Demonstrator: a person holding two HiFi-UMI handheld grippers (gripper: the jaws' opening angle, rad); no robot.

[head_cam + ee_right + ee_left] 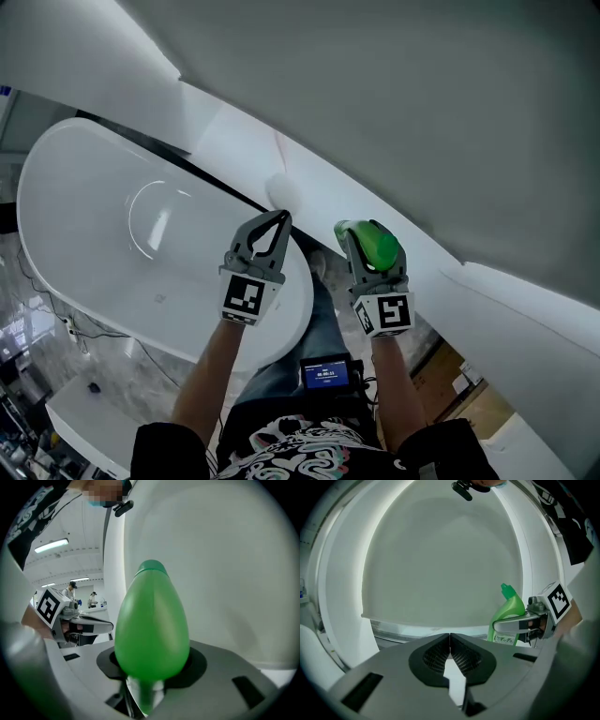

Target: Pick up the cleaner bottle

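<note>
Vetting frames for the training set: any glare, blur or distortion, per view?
Head view: evenly lit, with one curved glare streak inside the bathtub. Left gripper view: strong fisheye bending, black corners, and the cleaner bottle is fairly sharp. Right gripper view: same black corners, and the cleaner bottle fills the centre, soft-edged from being so close to the lens.

A white bathtub (84,253) stands on the grey marbled floor (23,319). Thin cables (67,326) lie on the floor just beside the tub's near rim. Towards the floor's lower left corner stands a white block (70,417) with a small dark thing (92,386) on its top.
</note>
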